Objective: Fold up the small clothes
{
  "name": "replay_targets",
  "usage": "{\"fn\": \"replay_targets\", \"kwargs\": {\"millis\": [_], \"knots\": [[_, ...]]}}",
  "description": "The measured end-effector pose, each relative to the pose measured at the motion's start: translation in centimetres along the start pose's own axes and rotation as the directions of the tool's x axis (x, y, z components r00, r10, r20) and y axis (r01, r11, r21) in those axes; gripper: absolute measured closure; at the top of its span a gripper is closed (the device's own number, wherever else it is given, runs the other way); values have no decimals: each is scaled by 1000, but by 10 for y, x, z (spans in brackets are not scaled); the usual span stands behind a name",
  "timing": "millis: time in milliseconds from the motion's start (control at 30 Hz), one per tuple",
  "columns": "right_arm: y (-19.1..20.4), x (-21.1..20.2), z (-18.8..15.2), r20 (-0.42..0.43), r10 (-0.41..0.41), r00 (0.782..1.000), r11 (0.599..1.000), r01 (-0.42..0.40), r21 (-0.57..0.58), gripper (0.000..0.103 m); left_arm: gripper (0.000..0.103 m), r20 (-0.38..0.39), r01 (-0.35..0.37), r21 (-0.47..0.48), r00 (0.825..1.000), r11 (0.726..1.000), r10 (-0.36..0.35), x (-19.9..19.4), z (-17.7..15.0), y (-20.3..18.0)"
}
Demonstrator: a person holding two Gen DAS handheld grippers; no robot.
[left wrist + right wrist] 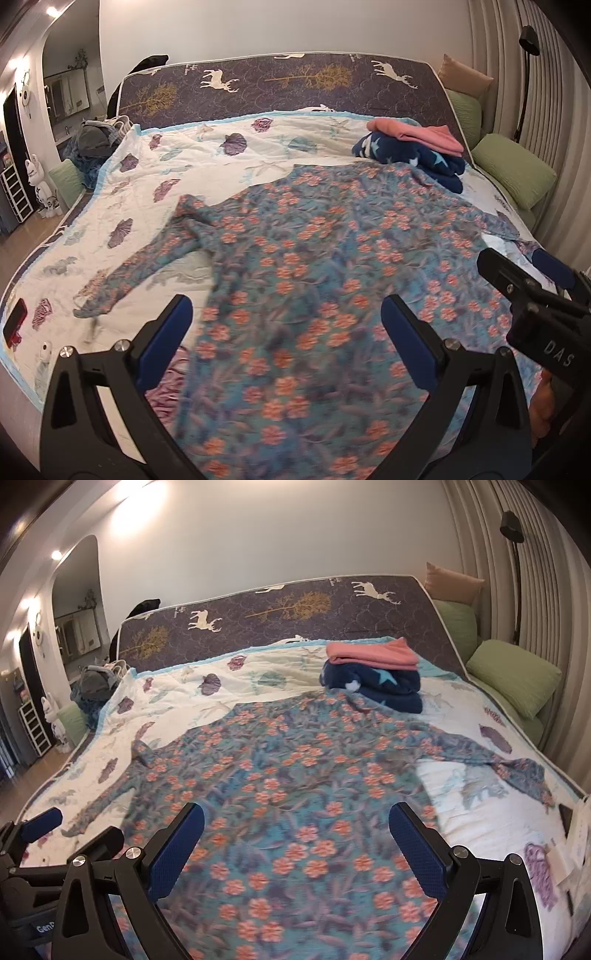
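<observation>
Bed quilt (pixel 480 812): one floral garment (pixel 295 775) spread, two folded clothes (pixel 373 672) stacked; both jaws released.

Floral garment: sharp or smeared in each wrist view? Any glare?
Left wrist view: floral garment smeared near the left gripper, ceiling lights flare top left. Right wrist view: same garment blurred near the right gripper, bright wall glare upper left; fisheye bends the headboard.

Bedroom clutter around the bed's edges

A red phone (pixel 14 322) lies at the quilt's left edge; green ribbed pillows (pixel 515 674) line the right edge (a tan cushion (pixel 452 583) behind), and a black floor lamp (pixel 511 528) stands beyond.
</observation>
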State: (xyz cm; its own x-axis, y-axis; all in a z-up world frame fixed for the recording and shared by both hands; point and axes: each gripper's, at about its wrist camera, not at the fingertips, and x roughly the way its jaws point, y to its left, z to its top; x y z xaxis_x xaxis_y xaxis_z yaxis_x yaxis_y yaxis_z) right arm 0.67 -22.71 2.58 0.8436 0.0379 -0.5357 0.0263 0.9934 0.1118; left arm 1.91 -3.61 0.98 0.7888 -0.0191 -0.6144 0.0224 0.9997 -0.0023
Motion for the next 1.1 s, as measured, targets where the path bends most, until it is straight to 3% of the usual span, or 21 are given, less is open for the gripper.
{"fn": "replay_targets", "kwargs": {"millis": [233,500,900,1100], "knots": [[-28,-2,0,-2,25,1000,999,-25,27,1,3,-15,-48,37,999,998,48,3,1,-34],[-49,-1,3,-15,31,999,999,-30,41,1,3,-8,-52,57,999,997,52,6,3,-56],[-57,-3,8,-26,-10,1000,1000,10,24,1,3,-6,-48,43,999,998,48,9,4,-55],[-43,-4,6,-22,-7,1000,1000,8,25,1,3,-14,-32,36,999,999,33,7,-1,-40]]}}
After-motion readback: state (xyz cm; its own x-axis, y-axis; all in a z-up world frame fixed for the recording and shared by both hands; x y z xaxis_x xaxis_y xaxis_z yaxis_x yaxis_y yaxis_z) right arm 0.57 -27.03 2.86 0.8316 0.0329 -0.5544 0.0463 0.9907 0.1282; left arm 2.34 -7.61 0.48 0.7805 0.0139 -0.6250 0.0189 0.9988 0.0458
